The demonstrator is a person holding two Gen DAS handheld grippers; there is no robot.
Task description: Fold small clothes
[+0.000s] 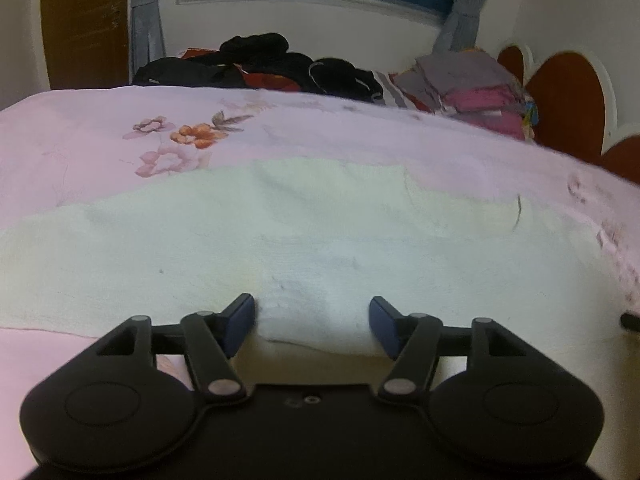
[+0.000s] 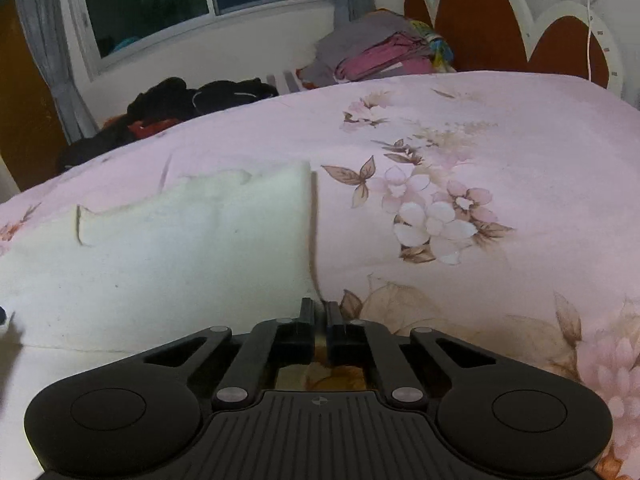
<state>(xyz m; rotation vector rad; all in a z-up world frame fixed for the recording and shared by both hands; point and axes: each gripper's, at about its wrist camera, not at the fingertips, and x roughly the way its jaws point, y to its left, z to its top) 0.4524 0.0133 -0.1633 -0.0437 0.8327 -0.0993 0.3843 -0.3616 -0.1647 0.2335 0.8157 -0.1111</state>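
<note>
Left gripper [image 1: 312, 322], jaws apart, straddles the white cloth's [image 1: 240, 232] near edge to pinch it, while the right gripper [image 2: 319, 316], jaws together, clamps its corner.

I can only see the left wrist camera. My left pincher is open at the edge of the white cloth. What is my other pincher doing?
Observer: The right gripper is shut, with its tips at the near right corner of the white cloth. I cannot tell if it pinches fabric.
Operator: What is beside it on that side?
Observer: The pink floral bedspread, with a big flower print to the right of the cloth's straight edge.
</note>
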